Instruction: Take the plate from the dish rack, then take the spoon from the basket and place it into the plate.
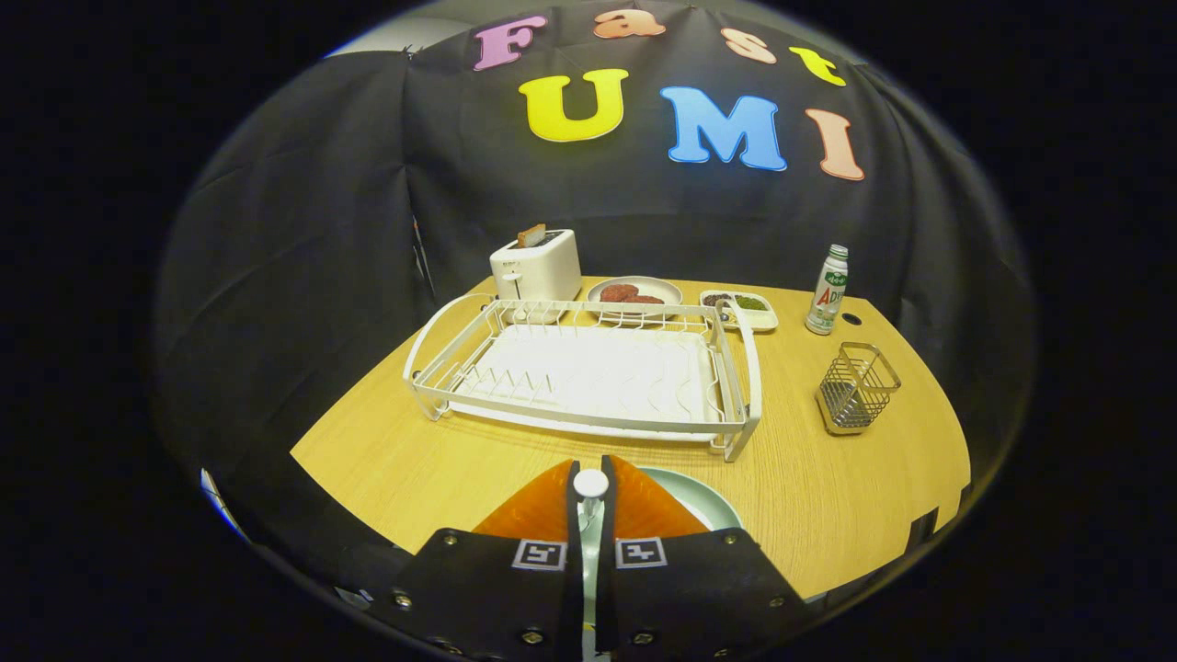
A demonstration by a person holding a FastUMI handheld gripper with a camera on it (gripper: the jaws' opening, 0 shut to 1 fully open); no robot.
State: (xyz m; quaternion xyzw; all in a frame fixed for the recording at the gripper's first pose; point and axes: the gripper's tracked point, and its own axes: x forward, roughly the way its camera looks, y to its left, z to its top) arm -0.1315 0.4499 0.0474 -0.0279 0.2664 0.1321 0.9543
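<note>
2 fingers of my gripper (589,515) are pressing together on the spoon (590,485), its white handle end poking up between them.
I am holding it over the pale plate (699,496) on the wooden table (828,496) — beyond them the dish rack (588,372) is sitting empty, wire basket (857,388) beside it.
</note>
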